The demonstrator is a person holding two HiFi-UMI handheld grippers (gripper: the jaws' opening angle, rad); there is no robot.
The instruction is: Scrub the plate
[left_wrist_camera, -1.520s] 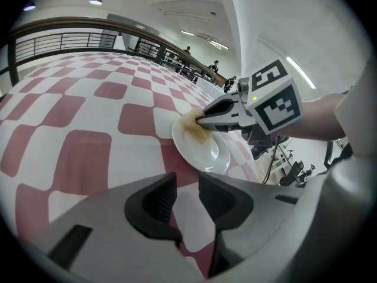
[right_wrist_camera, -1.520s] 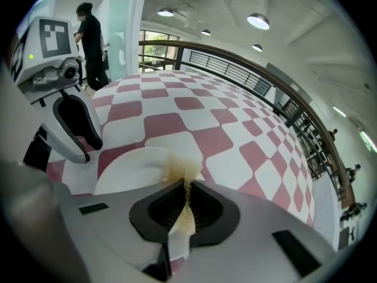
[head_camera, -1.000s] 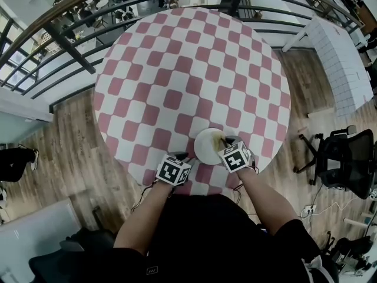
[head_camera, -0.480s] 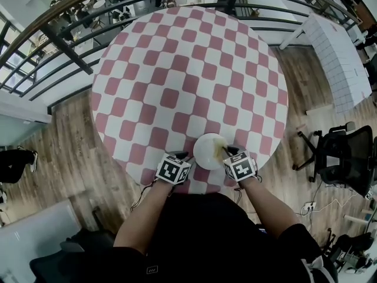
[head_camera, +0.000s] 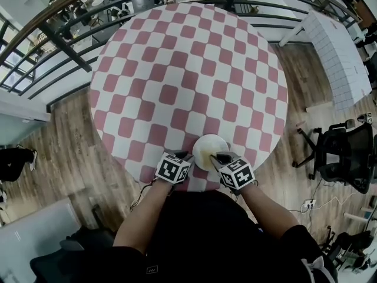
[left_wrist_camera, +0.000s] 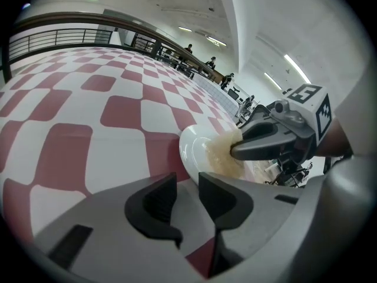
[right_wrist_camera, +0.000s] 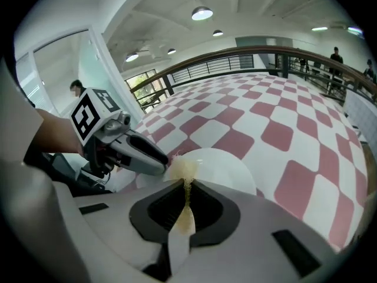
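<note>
A white plate [head_camera: 209, 144] sits near the front edge of the checkered table. My left gripper [head_camera: 187, 156] is shut on the plate's near left rim; in the left gripper view the rim runs into the narrow gap between the left gripper [left_wrist_camera: 187, 184] jaws. My right gripper [right_wrist_camera: 187, 187] is shut on a beige scrub pad [right_wrist_camera: 181, 171], whose frayed end rests on the plate [right_wrist_camera: 227, 164] beside the left gripper [right_wrist_camera: 160, 165]. From the left gripper view the pad [left_wrist_camera: 221, 152] presses on the plate [left_wrist_camera: 193, 145] under the right gripper [left_wrist_camera: 235, 152].
The round table [head_camera: 177, 69] carries a pink-and-white checkered cloth, and its front edge lies just under both grippers. A dark railing [head_camera: 65, 40] curves behind it. An office chair [head_camera: 341, 152] and a white brick-pattern block [head_camera: 339, 52] stand on the wooden floor to the right.
My right gripper has drawn the pad back toward me, from the plate's right side to its near part. The left gripper and the plate have stayed put.
</note>
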